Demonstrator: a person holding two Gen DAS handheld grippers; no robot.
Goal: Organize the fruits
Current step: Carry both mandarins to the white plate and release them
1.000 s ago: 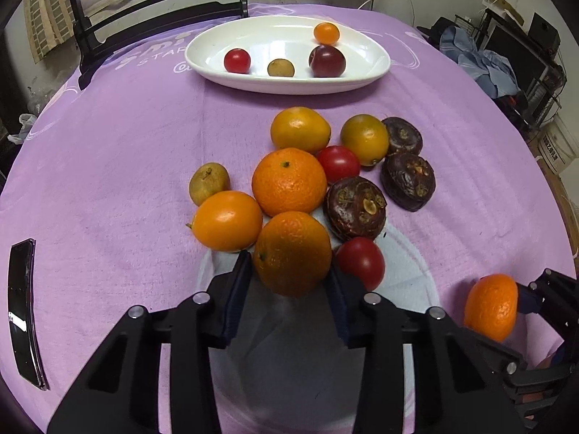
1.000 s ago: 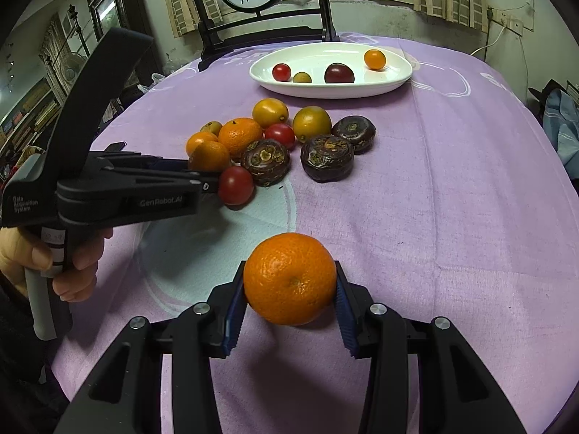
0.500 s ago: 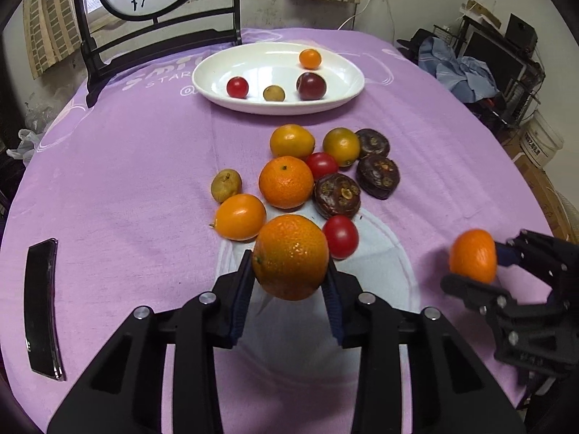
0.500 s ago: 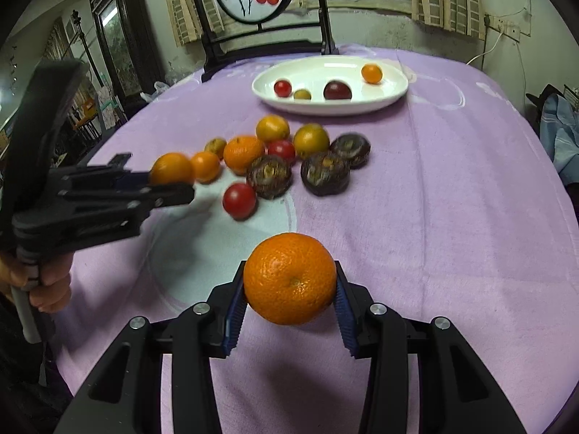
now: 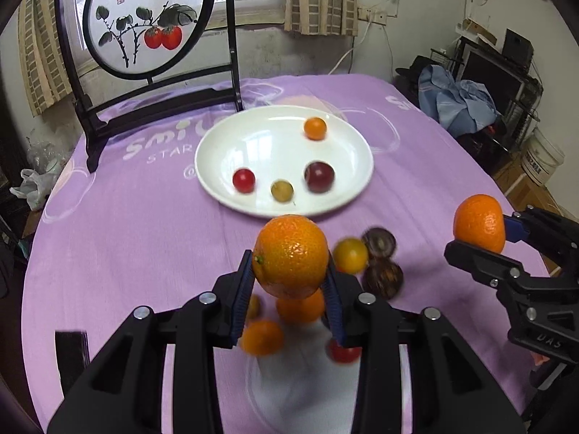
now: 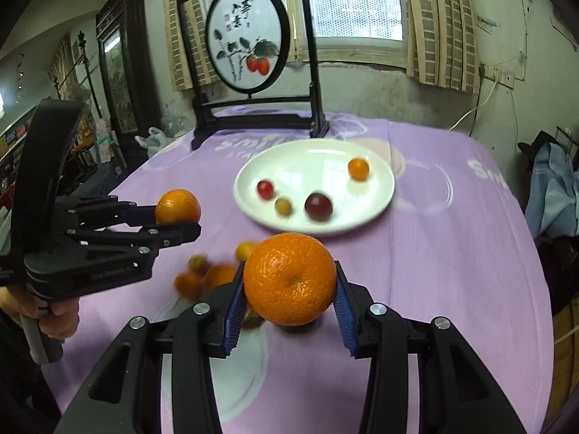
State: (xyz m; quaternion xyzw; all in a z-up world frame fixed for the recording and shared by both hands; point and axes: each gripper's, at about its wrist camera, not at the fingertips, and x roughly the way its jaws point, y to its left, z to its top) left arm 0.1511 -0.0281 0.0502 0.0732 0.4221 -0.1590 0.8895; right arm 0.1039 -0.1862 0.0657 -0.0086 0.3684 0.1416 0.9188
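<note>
My left gripper (image 5: 289, 282) is shut on an orange (image 5: 290, 256) and holds it well above the table. My right gripper (image 6: 289, 300) is shut on another orange (image 6: 289, 279), also in the air; it shows in the left wrist view (image 5: 479, 223) at the right. The left gripper with its orange (image 6: 178, 207) shows at the left of the right wrist view. A white plate (image 5: 217, 152) further back holds several small fruits. Loose fruits (image 5: 350, 255) lie on the purple cloth below the grippers, partly hidden.
A black framed screen with a fruit painting (image 5: 144, 25) stands at the table's far edge behind the plate. A dark flat object (image 5: 70, 358) lies at the left near edge. Clothes and furniture (image 5: 463, 105) stand beyond the table's right side.
Both grippers have risen and tilted up with their oranges; the left one lifted its orange off the pile. The plate now appears nearer the middle of both views.
</note>
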